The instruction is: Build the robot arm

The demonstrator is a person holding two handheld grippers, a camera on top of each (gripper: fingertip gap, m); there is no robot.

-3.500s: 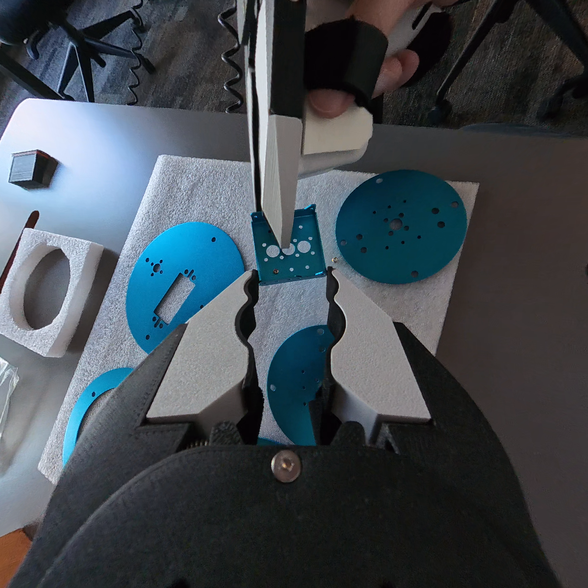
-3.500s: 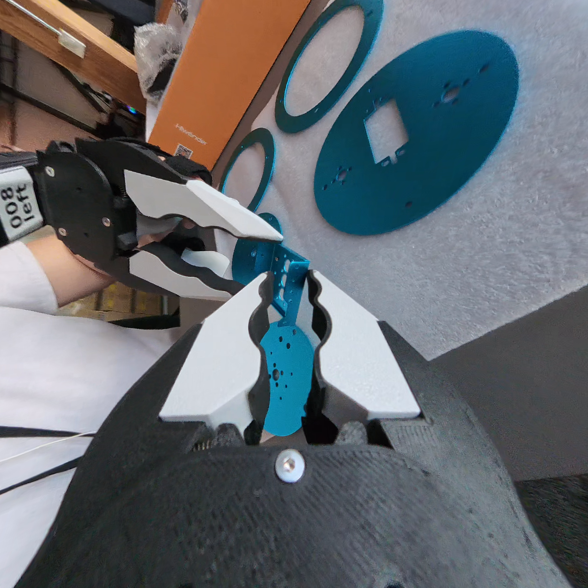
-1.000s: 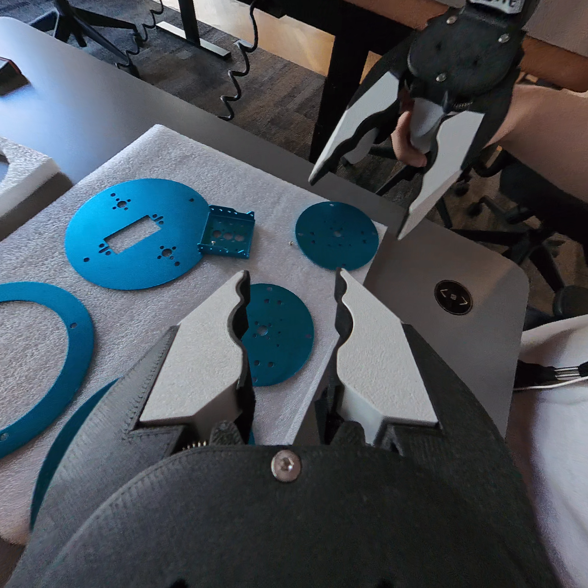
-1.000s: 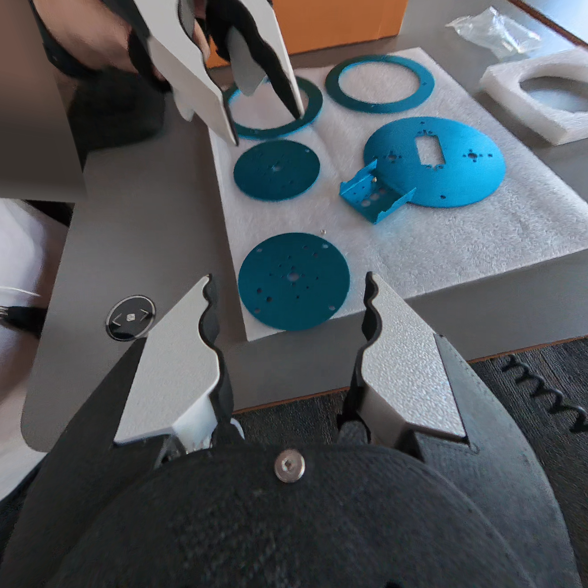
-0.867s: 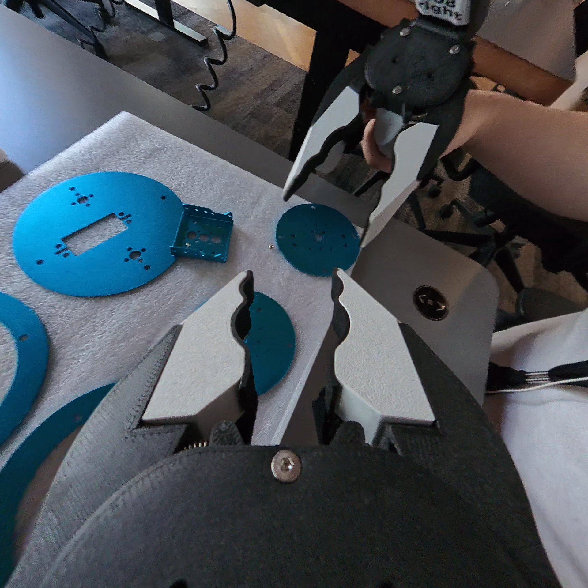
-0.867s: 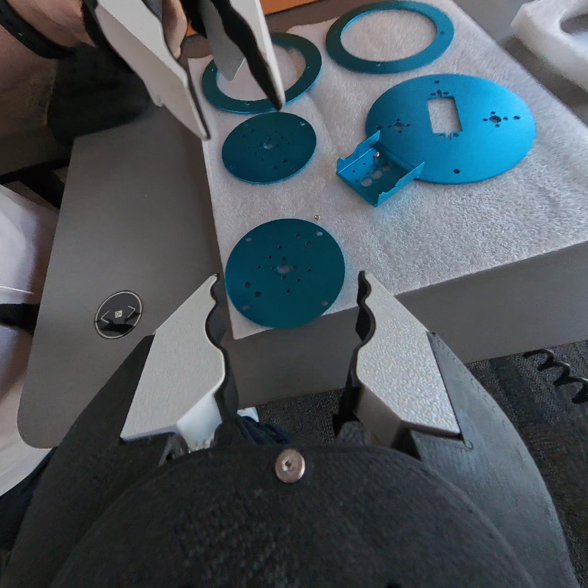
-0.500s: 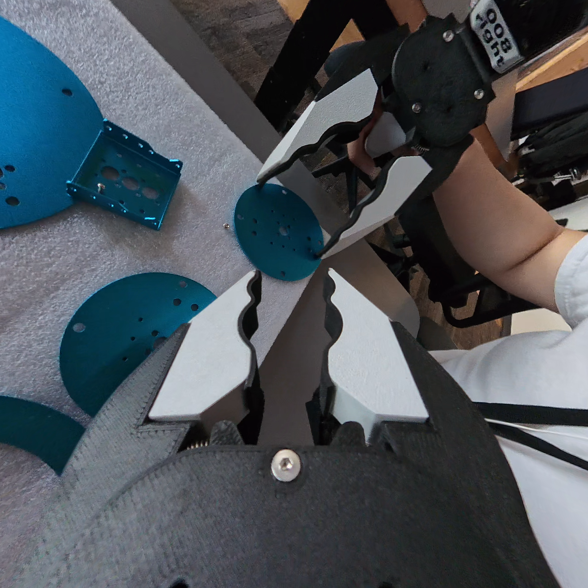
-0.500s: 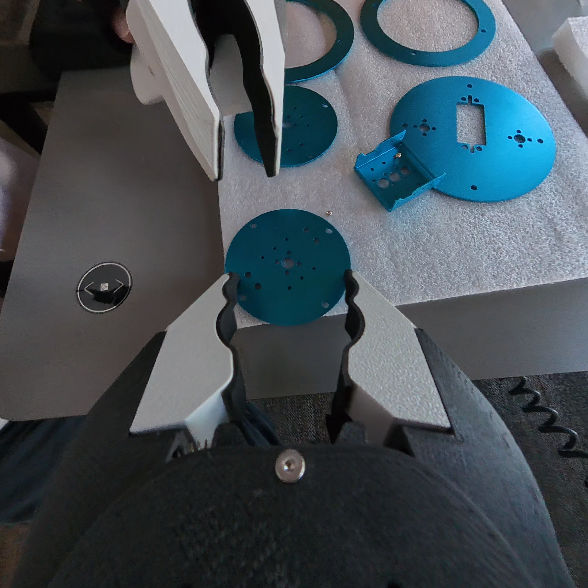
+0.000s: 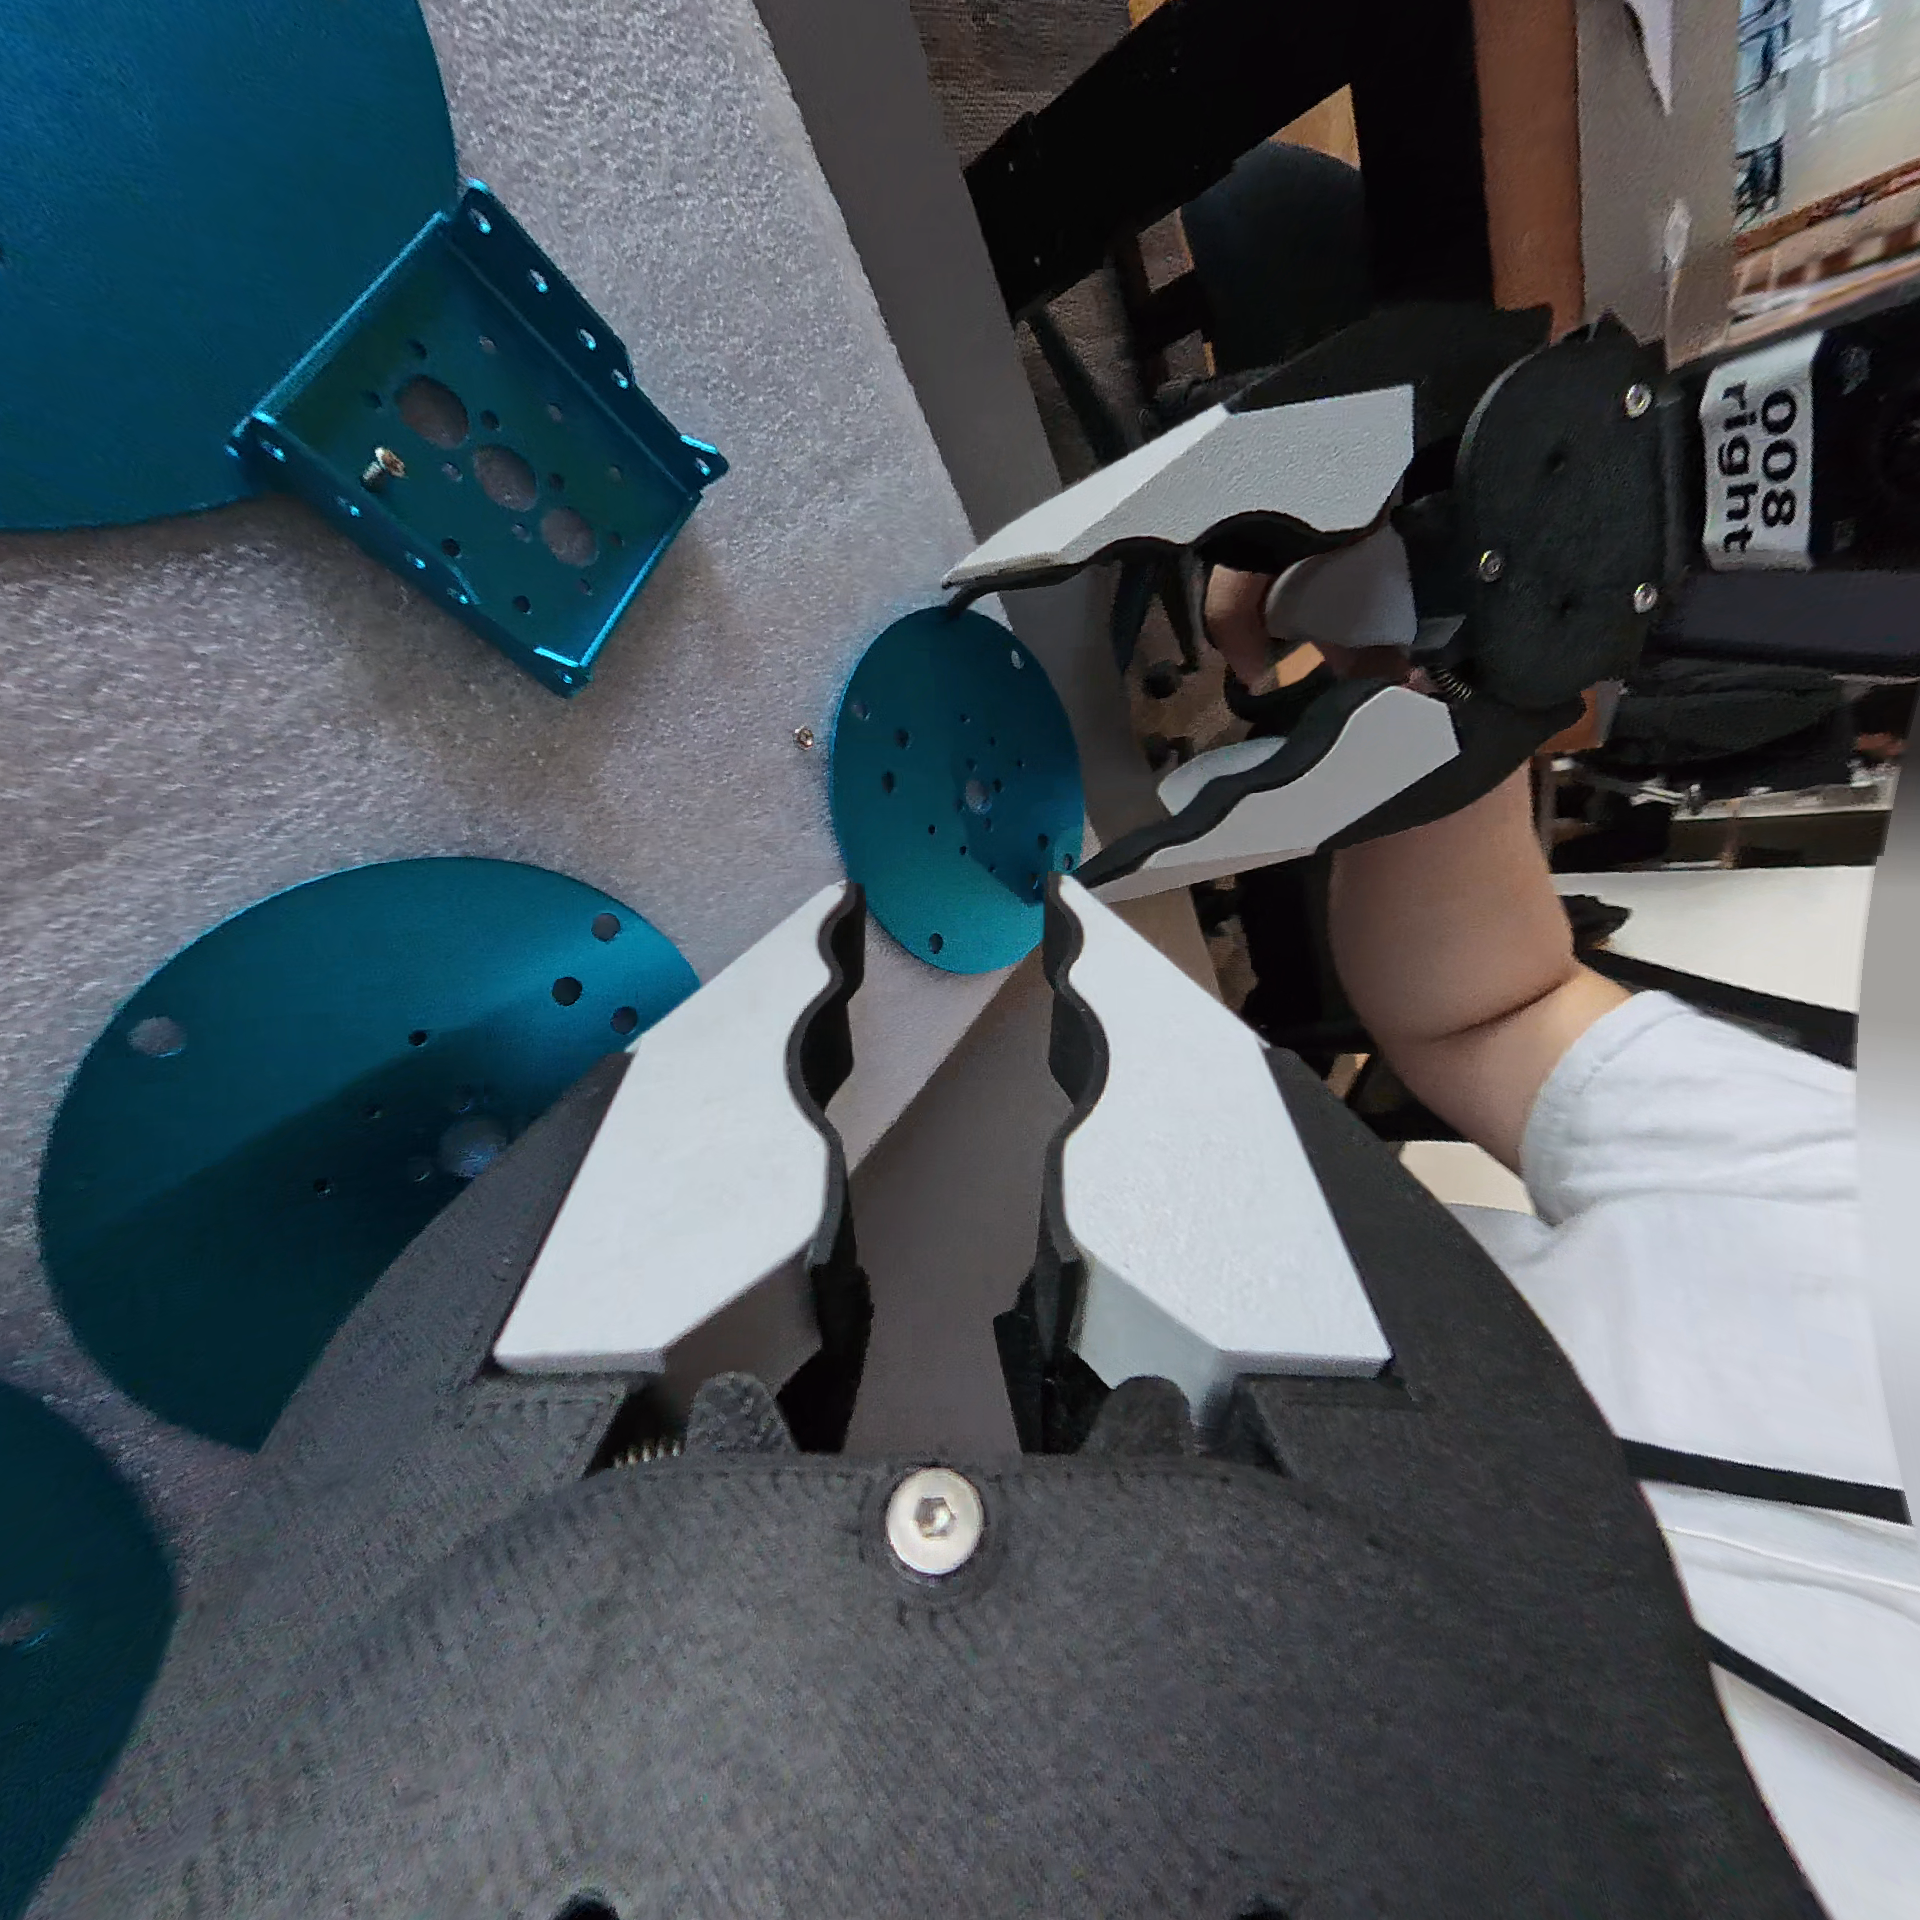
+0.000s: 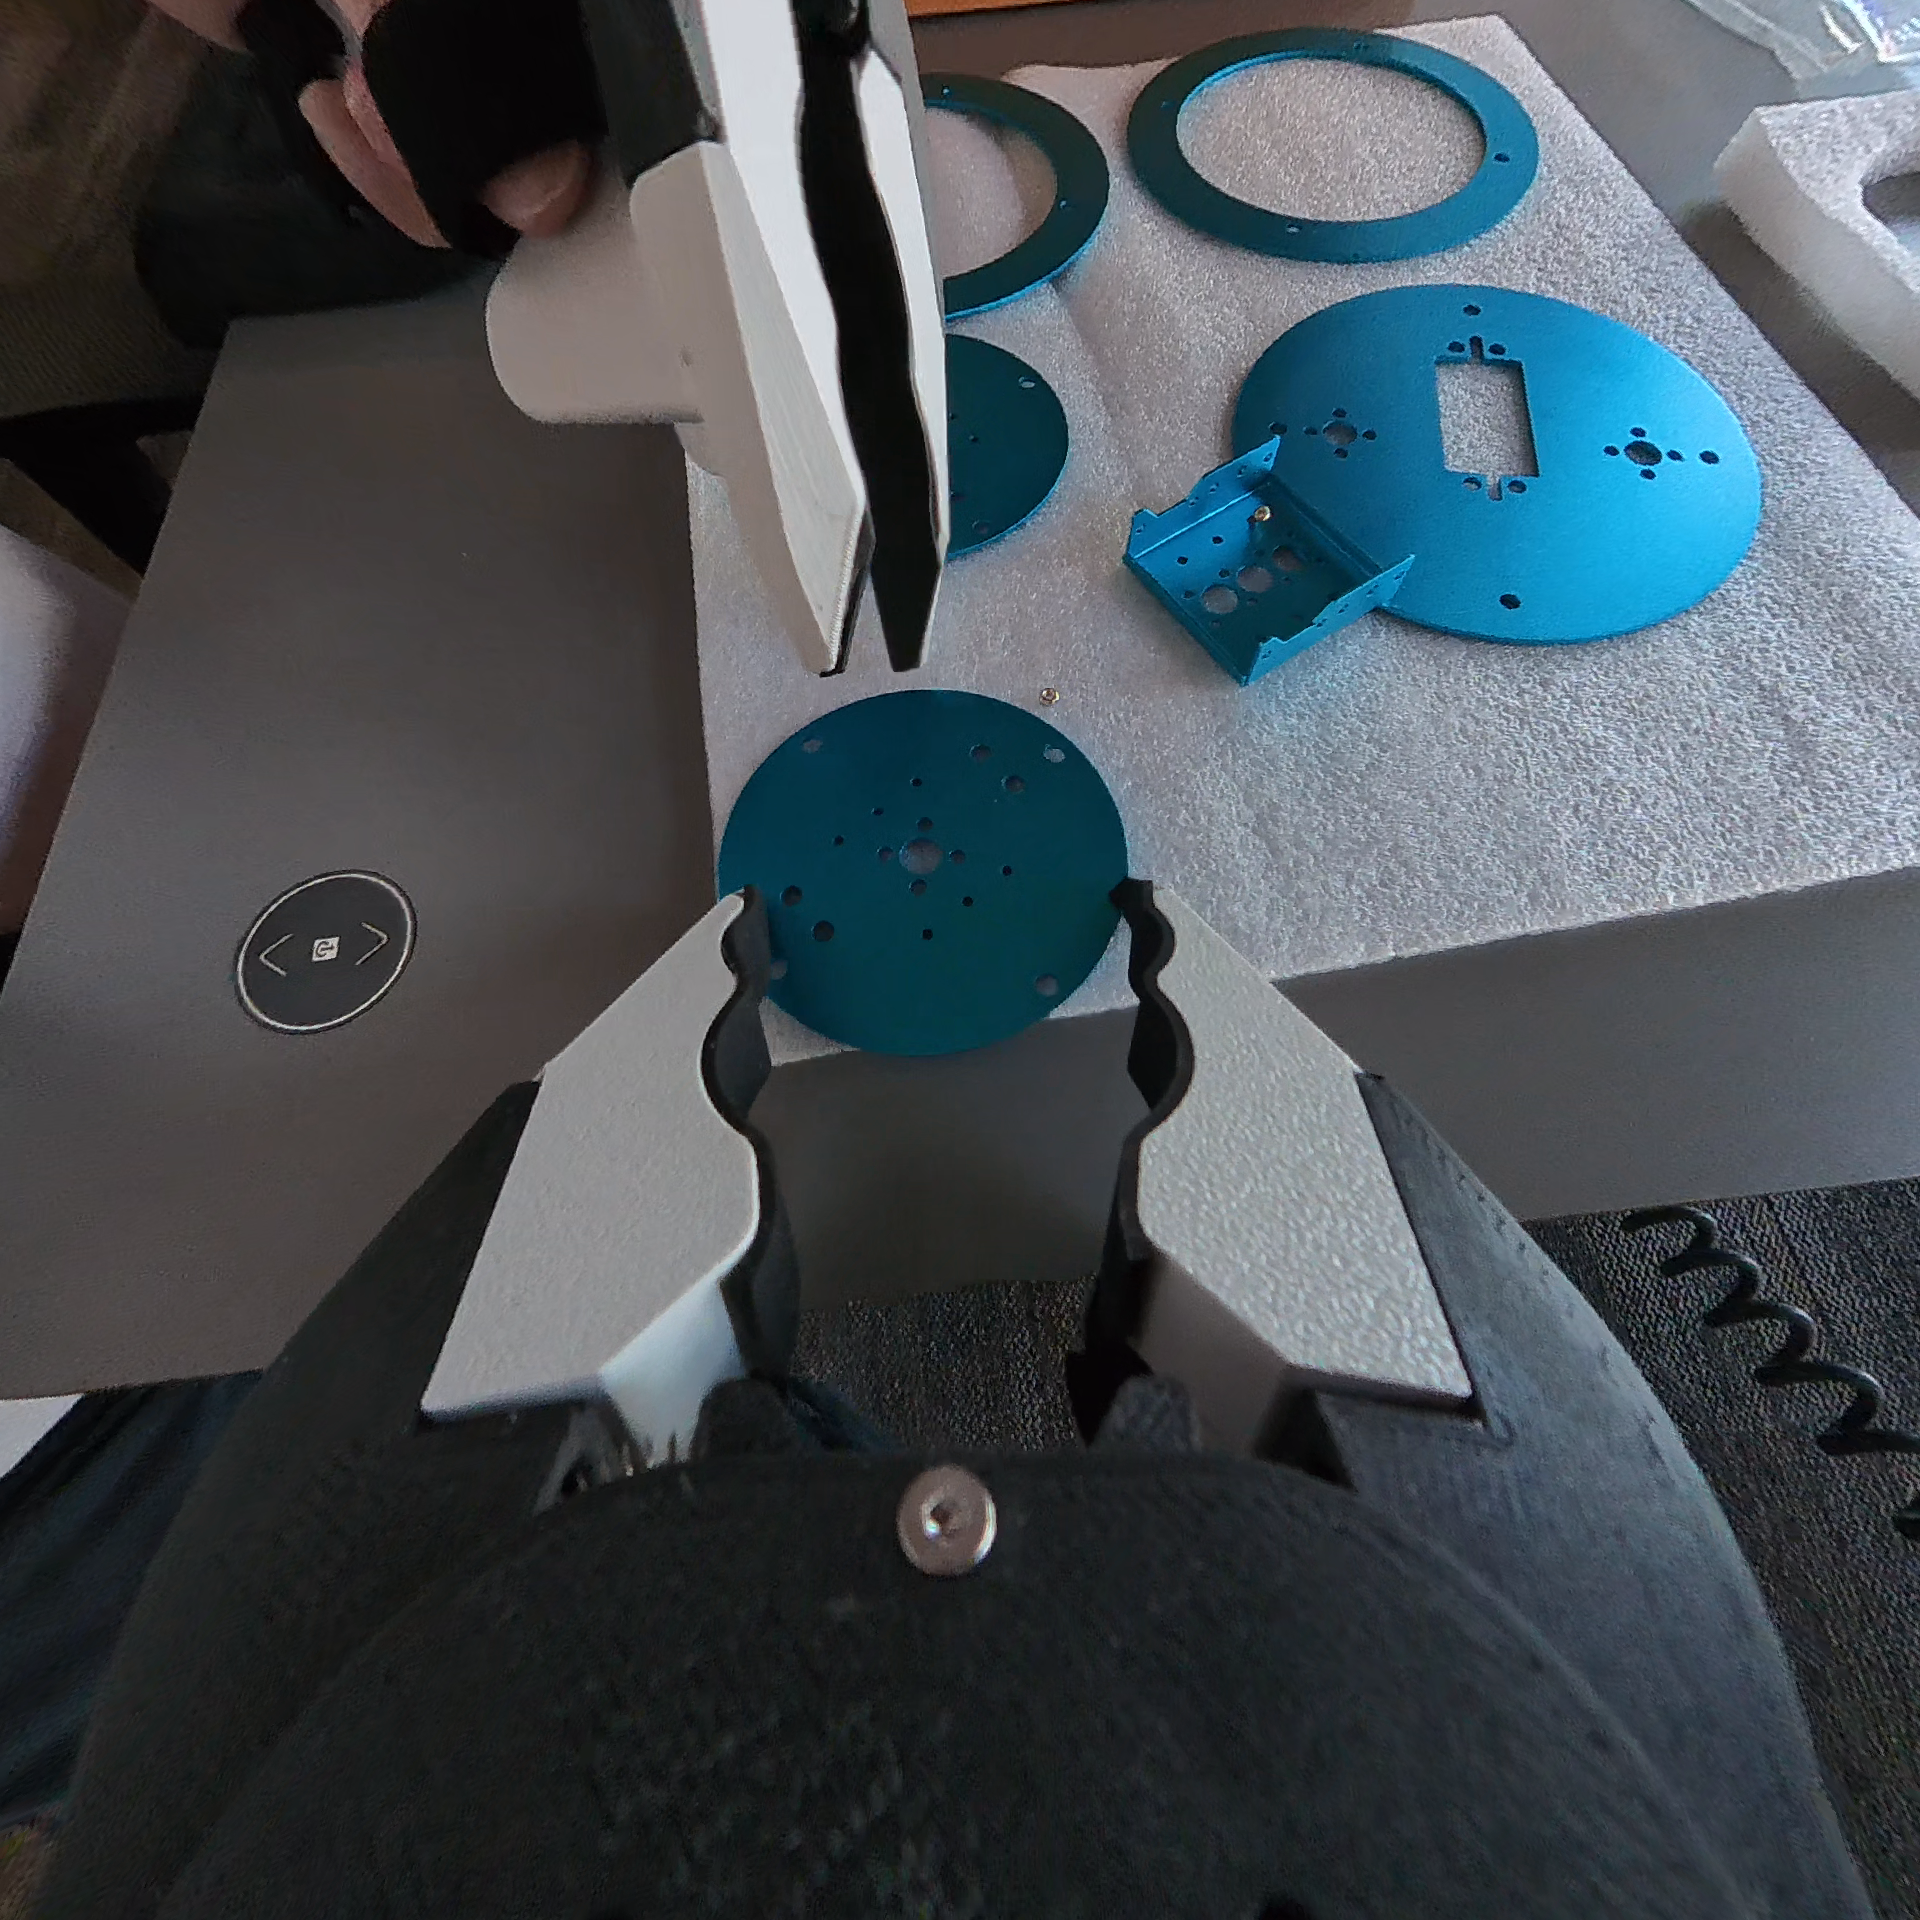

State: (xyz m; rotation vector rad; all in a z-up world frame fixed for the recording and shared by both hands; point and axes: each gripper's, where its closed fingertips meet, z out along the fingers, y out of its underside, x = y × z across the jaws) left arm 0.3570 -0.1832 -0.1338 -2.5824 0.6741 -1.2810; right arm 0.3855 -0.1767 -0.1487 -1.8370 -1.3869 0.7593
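right tongs [image 10: 940, 904] spread wide, one tip each side of a small blue perforated disc [image 10: 920, 868] at its near rim; not closed on it, contact with the edge can't be told. the disc lies flat on the near corner of the white foam sheet [image 10: 1455, 810], part of its rim overhanging the foam edge. left tongs [image 9: 951, 899] at a narrow gap, holding nothing, tips just above the far side of the same disc [image 9: 951, 784]; in the right wrist view they [image 10: 868, 655] hang tip-down just beyond it. a tiny nut [image 10: 1048, 695] sits on the foam just beside the disc. farther out: a blue u-shaped bracket [image 10: 1262, 571] with a small screw [image 10: 1261, 512] standing in it, one end resting on the rim of a large blue plate with a rectangular cutout [image 10: 1496, 468]. a second small perforated disc [image 10: 997, 447] is partly hidden behind the left tongs. two blue rings [image 10: 1330, 156] lie at the far end of the foam. a white foam block [image 10: 1808, 208] sits off to the right. the foam sheet rests on the grey counter [image 10: 416, 623], which has a round black control button [image 10: 324, 951] set in it. a bare forearm and white sleeve [image 9: 1683, 1164] are behind the right tongs [image 9: 1013, 738] in the left wrist view.
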